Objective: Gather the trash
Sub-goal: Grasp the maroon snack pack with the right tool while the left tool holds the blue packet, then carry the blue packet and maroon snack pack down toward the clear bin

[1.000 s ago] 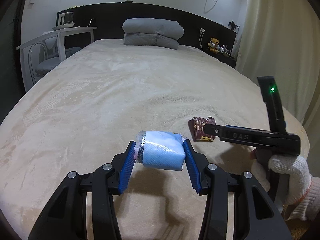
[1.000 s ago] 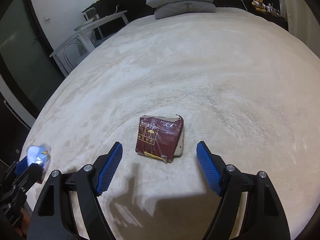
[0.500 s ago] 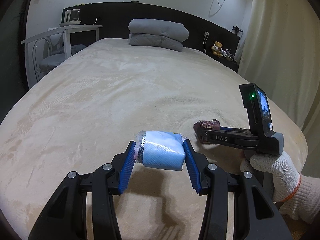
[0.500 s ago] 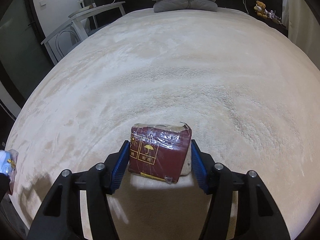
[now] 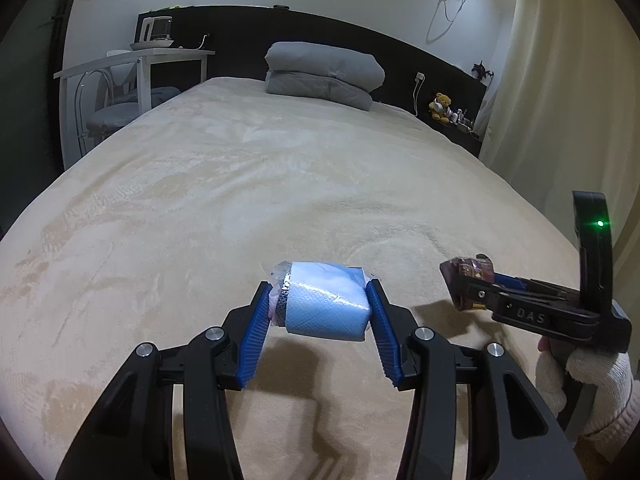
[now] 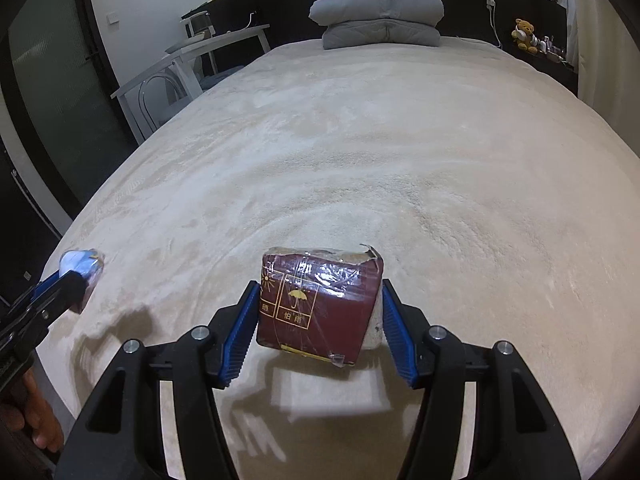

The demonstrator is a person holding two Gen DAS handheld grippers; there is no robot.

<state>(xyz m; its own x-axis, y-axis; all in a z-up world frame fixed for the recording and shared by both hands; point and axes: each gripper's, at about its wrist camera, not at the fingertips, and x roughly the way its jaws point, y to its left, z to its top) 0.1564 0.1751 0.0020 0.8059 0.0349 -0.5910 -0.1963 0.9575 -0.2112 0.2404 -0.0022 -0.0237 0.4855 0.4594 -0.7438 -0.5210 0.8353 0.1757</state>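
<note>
My left gripper is shut on a light blue tissue pack in clear wrap, held just above the beige bed cover. My right gripper is shut on a dark red packet with gold print, lifted off the cover with its shadow below. From the left wrist view the right gripper shows at the right with the red packet at its tip, in a white-gloved hand. From the right wrist view the left gripper and the blue pack are at the far left.
The bed cover spreads ahead. A folded grey duvet lies at the headboard. A white desk with a chair stands left of the bed. A curtain hangs on the right, and a teddy bear sits on a dark shelf.
My right gripper closed on the red packet and lifted it off the bed cover. The left gripper kept its hold on the blue pack and stayed in place.
</note>
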